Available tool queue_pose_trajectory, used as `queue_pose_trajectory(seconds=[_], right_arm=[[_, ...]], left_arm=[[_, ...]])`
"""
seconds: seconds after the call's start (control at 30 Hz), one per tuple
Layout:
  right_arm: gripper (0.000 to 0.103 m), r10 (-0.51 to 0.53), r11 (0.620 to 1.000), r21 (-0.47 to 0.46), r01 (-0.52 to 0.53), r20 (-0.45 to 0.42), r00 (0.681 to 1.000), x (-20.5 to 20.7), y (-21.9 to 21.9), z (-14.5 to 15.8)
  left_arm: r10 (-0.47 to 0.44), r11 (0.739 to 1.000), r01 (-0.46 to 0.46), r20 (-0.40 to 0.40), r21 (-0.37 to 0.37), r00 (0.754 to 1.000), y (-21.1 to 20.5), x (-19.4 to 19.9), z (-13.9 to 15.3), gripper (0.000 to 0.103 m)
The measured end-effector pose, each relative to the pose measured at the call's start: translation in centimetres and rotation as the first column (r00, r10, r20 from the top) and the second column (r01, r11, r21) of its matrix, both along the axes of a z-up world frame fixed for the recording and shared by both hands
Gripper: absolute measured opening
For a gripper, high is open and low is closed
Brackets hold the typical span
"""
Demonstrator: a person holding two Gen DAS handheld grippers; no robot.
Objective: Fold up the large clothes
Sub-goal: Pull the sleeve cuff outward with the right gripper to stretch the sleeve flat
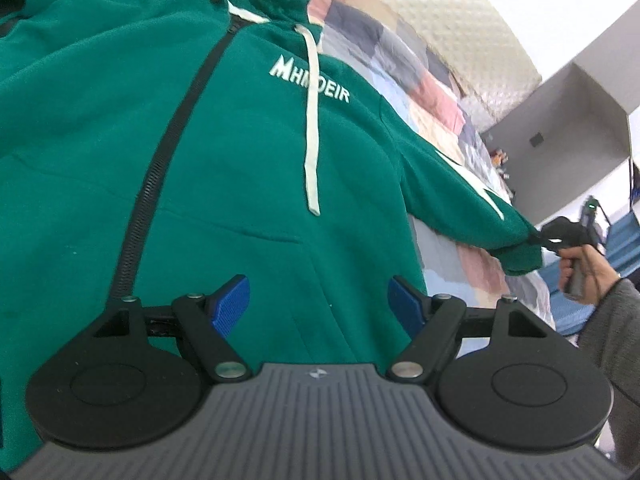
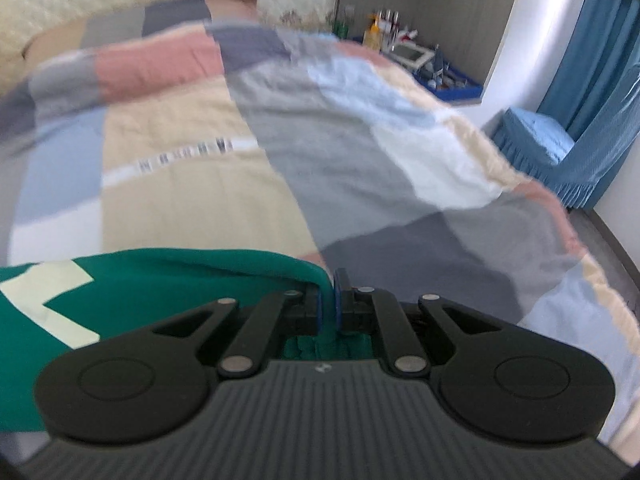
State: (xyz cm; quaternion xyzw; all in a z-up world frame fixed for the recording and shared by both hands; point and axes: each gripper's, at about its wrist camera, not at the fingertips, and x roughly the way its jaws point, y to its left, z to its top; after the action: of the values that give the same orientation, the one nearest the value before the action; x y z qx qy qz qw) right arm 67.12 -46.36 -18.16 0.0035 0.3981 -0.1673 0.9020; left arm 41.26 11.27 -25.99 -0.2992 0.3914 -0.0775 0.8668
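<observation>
The green hoodie [image 1: 200, 140] bears white chest lettering [image 1: 310, 80] reading roughly "MHI_DEIR", partly covered by a drawstring [image 1: 312, 128].

Bedroom: quilted bed [image 2: 280, 160], curtains [image 2: 600, 60]

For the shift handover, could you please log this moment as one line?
green hoodie: flat on quilt | right claw: shut on sleeve cuff | left claw: open, empty

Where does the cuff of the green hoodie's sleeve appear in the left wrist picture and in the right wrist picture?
Left wrist: the cuff is at the right edge, pinched by the right gripper.
Right wrist: low centre, the cuff runs into the shut jaws.
Shared landmark: the patchwork quilt.
</observation>
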Motion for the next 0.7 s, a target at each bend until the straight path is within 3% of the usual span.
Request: queue_pose_trajectory(seconds=[0.2, 0.4, 0.5, 0.57, 0.6, 0.7], right_arm=[[0.010, 0.012, 0.999, 0.043, -0.012, -0.020, 1.000, 0.6, -1.4, -4.9], [0.014, 0.036, 0.998, 0.055, -0.036, 0.010, 0.999, -0.1, -1.0, -5.1], [0.037, 0.056, 0.996, 0.070, -0.059, 0.042, 0.998, -1.1, -0.4, -4.0], [0.074, 0.062, 0.991, 0.116, -0.070, 0.068, 0.996, -2.3, -0.1, -2.8], [0.079, 0.065, 0.988, 0.134, -0.075, 0.080, 0.995, -3.1, 0.3, -2.1], [0.079, 0.106, 0.972, 0.201, -0.124, 0.099, 0.989, -5.8, 2.1, 0.0]], left_arm=[[-0.026, 0.999, 0.026, -0.020, 0.037, 0.999, -0.9, 1.1, -0.5, 0.080], [-0.021, 0.999, 0.022, -0.043, 0.030, 0.999, -0.9, 1.4, -0.4, 0.080], [-0.026, 0.999, 0.027, -0.016, 0.018, 1.000, -1.0, 1.0, 0.7, 0.080], [-0.033, 0.999, 0.033, -0.002, 0.012, 0.999, -1.2, 0.7, 1.2, 0.080], [-0.034, 0.999, 0.034, 0.004, 0.016, 0.999, -1.4, 0.5, 1.5, 0.080], [-0.048, 0.999, 0.047, 0.020, 0.022, 0.999, -2.0, -0.6, 2.4, 0.080]])
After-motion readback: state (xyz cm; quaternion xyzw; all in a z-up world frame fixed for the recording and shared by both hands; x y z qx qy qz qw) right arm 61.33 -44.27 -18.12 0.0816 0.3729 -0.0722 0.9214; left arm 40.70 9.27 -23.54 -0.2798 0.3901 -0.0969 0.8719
